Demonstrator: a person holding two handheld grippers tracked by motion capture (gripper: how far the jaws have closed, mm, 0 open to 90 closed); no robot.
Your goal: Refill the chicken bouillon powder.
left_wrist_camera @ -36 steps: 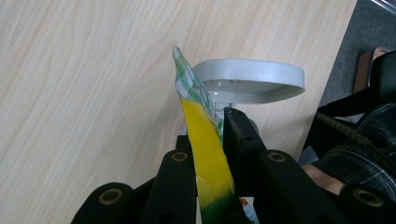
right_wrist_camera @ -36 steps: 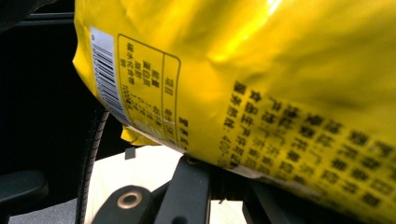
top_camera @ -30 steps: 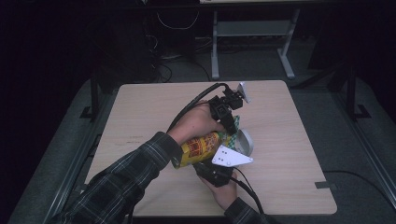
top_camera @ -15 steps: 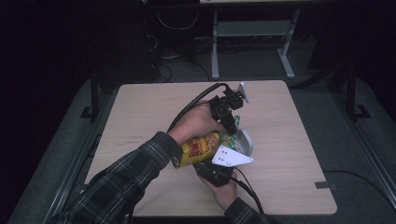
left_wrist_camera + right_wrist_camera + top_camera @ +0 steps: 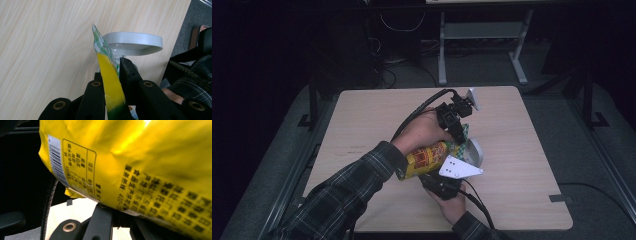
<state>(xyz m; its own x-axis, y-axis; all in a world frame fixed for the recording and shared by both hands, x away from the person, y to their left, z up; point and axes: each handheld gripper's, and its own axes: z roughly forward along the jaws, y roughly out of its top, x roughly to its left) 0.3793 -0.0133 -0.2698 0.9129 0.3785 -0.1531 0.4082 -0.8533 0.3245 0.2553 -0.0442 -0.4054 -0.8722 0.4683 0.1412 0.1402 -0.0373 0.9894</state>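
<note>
Gripping a yellow snack bag [image 5: 427, 159] from both ends, the person holds it just above the wooden table [image 5: 362, 125], near its middle. The left gripper [image 5: 457, 131] has its jaws clamped on the bag's flat sealed edge, where green-and-white check trim runs along the top; seen along its own jaws [image 5: 113, 75], the thin seam is pinched tight between the two black fingers. The right gripper [image 5: 443, 184] comes in from the near side, under its grey plate, and its jaws look closed on the lower edge of the bag [image 5: 130, 170], though the bulging foil hides the fingertips themselves. A grey bowl [image 5: 473, 152] lies tilted on the table right behind the bag.

My worry is the seal. If both hands pull apart hard, the slick foil could slip out of one grip, or the seam could burst suddenly and scatter the contents across the table rather than into the bowl. A jerk could also knock that tilted bowl away.
</note>
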